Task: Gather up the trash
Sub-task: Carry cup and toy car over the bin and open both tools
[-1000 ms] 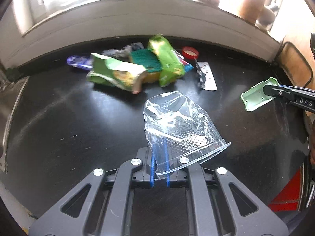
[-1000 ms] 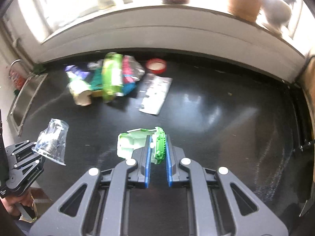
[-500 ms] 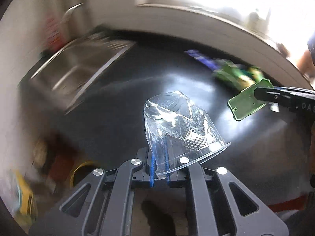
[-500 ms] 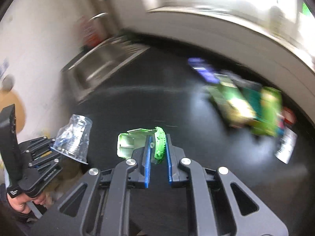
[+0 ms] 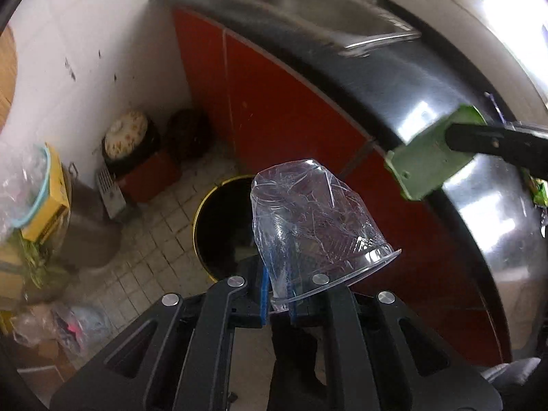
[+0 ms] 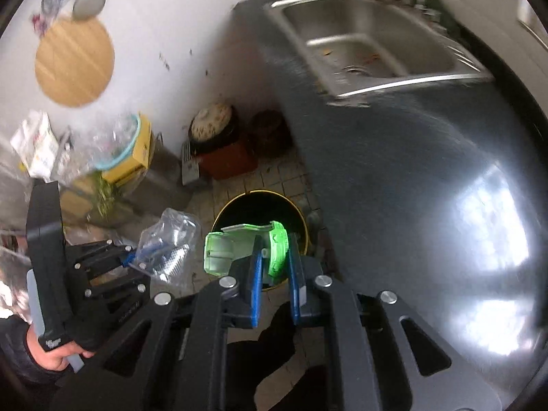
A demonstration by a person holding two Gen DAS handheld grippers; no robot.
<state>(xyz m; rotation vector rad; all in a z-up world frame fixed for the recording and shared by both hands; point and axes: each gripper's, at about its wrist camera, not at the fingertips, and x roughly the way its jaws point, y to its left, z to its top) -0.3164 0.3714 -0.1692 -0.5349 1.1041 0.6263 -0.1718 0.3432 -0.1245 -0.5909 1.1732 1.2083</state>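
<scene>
Daylight enters from the upper right and makes strong white glare on the dark table. Edges bend and blur; the floor is dim.

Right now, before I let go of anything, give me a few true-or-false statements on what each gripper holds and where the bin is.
1. The left gripper is shut on a crushed clear cup. True.
2. The right gripper is open. False: it is shut on a green plastic piece.
3. The bin stands on the tiled floor beside the counter. True.
4. The bin has a lid on. False: its yellow-rimmed mouth is open and dark inside.
5. The cup is already in the bin. False: the left gripper holds it by the rim, above the floor.
6. The sink is set into the counter. True.
</scene>
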